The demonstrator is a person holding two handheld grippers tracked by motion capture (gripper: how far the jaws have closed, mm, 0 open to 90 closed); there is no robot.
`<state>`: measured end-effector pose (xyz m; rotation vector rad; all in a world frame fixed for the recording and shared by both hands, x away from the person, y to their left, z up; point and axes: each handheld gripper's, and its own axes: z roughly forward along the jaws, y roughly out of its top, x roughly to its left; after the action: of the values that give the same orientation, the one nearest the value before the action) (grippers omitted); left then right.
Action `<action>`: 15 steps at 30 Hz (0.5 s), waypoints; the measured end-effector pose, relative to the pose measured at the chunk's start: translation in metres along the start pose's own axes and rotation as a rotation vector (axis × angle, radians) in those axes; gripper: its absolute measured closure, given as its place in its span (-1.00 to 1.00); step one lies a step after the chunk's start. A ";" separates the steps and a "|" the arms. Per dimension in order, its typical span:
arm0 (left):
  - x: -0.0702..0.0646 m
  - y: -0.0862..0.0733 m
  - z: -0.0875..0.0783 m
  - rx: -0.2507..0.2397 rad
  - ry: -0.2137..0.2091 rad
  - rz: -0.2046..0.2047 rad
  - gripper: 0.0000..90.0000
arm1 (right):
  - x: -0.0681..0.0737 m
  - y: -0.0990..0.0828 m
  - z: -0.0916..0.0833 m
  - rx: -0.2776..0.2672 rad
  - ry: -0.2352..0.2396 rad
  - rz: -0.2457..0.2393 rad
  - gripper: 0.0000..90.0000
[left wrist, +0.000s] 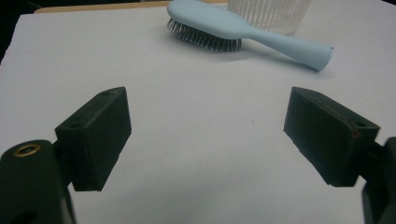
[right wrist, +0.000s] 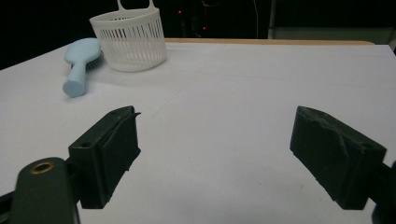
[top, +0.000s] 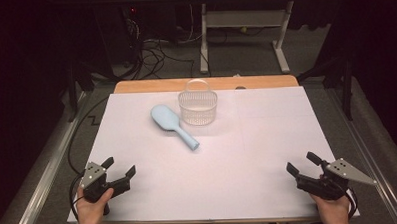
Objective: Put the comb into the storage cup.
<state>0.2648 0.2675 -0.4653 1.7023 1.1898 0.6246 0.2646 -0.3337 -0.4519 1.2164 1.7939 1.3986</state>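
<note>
From above, the white table (top: 268, 154) carries 2 things near its far middle: a pale blue hairbrush (top: 172, 125) and a white slatted plastic basket (top: 198, 107) with a loop handle. The hairbrush lies at a slant, its head toward the far left and its handle toward the near right, just beside the basket's left side; whether they touch I cannot tell. The left gripper (top: 120, 168) sits at the near left corner in a person's hand (top: 92, 208), and the right gripper (top: 302, 162) sits at the near right corner in the other hand (top: 332, 207). Both have their jaws spread wide with nothing between them, and both are well apart from the hairbrush.

In the left gripper view, the left gripper (left wrist: 205, 135) points over bare white surface, its 2 black jaws standing far apart and empty. The hairbrush (left wrist: 243, 29) lies beyond them, bristles down on the table, with its handle running to the right. The bottom of the basket (left wrist: 268, 14) stands right behind it.

In the right gripper view, the right gripper (right wrist: 215, 154) likewise holds its jaws wide, with nothing in the gap but tabletop. Far off to the upper left, the basket (right wrist: 130, 41) stands upright, and the hairbrush (right wrist: 80, 65) lies at its left with the handle end nearest the camera.
</note>
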 end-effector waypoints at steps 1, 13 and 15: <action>0.000 0.000 0.000 0.000 0.000 0.001 -0.65 | 0.000 0.000 0.000 0.002 0.000 0.002 -0.64; 0.000 -0.001 -0.004 -0.001 0.009 -0.013 -0.65 | 0.000 0.000 0.000 0.001 0.005 0.001 -0.64; 0.000 -0.001 -0.004 -0.001 0.014 -0.015 -0.65 | 0.000 0.000 0.001 0.003 0.006 0.002 -0.64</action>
<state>0.2613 0.2694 -0.4648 1.6891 1.2107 0.6289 0.2655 -0.3334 -0.4522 1.2167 1.8004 1.4026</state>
